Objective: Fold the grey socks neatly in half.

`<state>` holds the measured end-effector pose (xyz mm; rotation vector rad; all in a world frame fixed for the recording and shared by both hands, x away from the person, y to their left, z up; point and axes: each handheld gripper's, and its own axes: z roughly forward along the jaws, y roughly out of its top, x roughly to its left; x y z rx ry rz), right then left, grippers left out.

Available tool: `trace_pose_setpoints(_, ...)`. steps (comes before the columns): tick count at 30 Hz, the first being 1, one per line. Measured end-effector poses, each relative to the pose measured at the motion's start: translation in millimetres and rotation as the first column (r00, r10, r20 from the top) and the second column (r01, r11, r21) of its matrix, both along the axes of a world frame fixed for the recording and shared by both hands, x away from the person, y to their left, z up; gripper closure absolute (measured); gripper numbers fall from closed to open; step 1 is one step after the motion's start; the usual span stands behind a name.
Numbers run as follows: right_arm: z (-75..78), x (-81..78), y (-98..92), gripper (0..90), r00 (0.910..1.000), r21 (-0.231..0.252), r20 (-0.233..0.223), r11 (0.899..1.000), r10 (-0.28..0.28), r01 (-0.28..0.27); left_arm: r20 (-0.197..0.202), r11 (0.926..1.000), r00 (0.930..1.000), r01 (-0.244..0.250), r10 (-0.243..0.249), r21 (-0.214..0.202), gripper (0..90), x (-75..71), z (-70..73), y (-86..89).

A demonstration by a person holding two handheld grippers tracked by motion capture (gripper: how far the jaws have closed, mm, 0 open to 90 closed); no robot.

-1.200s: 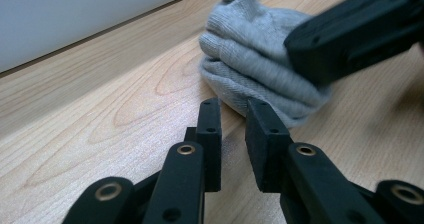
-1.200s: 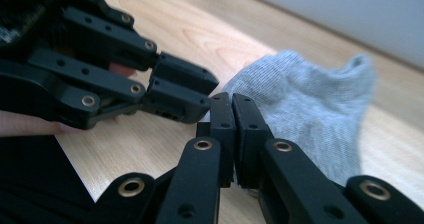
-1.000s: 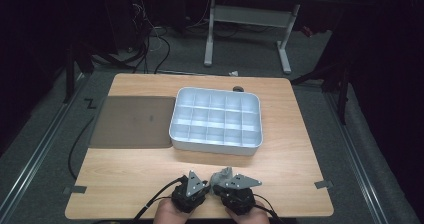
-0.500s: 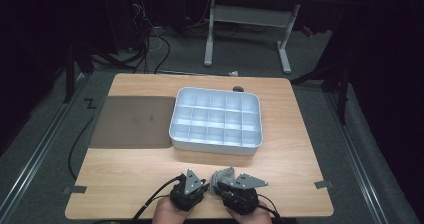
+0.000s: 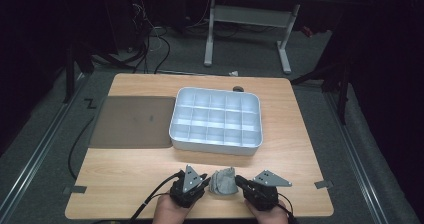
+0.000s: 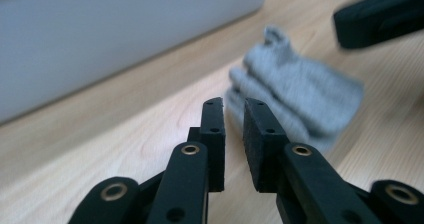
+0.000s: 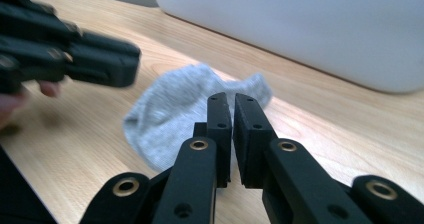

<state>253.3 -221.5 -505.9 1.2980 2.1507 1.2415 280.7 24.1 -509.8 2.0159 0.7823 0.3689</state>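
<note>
We record a light wooden table (image 5: 150, 184) standing on grey carpet floor (image 5: 45, 134). Behind it we note a white metal desk frame (image 5: 247, 21) with two legs, and tangled black cables (image 5: 150, 39) lying on the floor. We find the surrounding room dark; light falls on the tabletop alone.

Bare tabletop (image 5: 130, 171) lies open left; the compartment tray (image 5: 216, 145) blocks ahead.
</note>
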Motion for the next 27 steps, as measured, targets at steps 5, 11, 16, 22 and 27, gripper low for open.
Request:
trace_pose_setpoints(5,-7.4,4.6,-2.2,87.2,0.9992,0.012,-0.040,1.000,-0.008,0.009,0.035,0.9988,0.9982,0.049,-0.049,-0.004,81.5,-4.1,12.7,-28.0)
trace_pose_setpoints(11,-9.3,4.1,-0.6,86.3,0.9990,0.007,-0.044,1.000,-0.010,0.010,0.057,0.9968,0.9970,0.048,-0.051,0.064,81.5,-4.0,2.8,-43.8)
trace_pose_setpoints(16,-9.1,4.1,0.7,86.1,0.9990,0.004,-0.043,1.000,-0.010,0.010,0.042,0.9987,0.9991,-0.008,0.006,0.050,81.8,-4.1,-10.4,-31.5)
trace_pose_setpoints(22,-3.2,3.5,11.2,84.2,0.9999,0.019,-0.010,1.000,0.011,-0.011,-0.016,0.9992,0.9997,-0.015,0.015,0.036,87.7,-0.4,-19.2,-24.5)
trace_pose_setpoints(27,-8.1,7.0,22.7,83.0,0.9995,-0.007,-0.015,1.000,0.029,-0.029,-0.027,0.9991,0.9996,-0.009,0.011,0.042,88.8,0.1,-21.3,-22.9)
